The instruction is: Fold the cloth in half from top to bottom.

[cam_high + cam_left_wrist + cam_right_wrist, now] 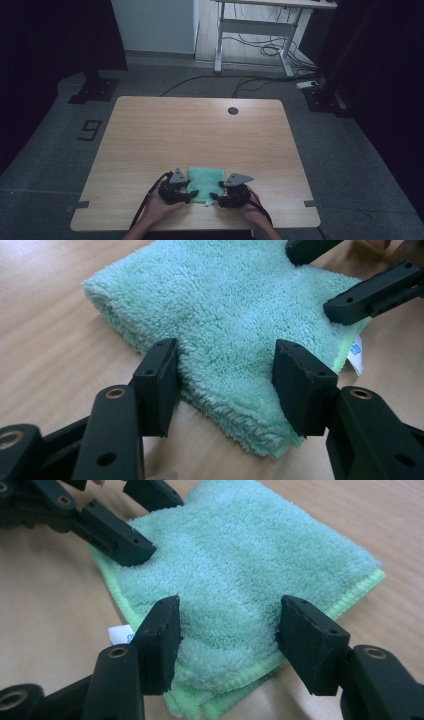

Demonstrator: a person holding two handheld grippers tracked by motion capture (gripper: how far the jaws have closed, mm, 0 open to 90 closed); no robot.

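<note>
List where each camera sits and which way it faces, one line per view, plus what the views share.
High view: fixed above the person's side, looking forward and down on the table; both hands, left gripper and right gripper show.
Left gripper view: rides the left gripper, looking along its open jaws at the folded green cloth.
Right gripper view: rides the right gripper, jaws open over the cloth's near corner.
Shared: both gripper views show the cloth, its white tag and the other gripper beyond.
</note>
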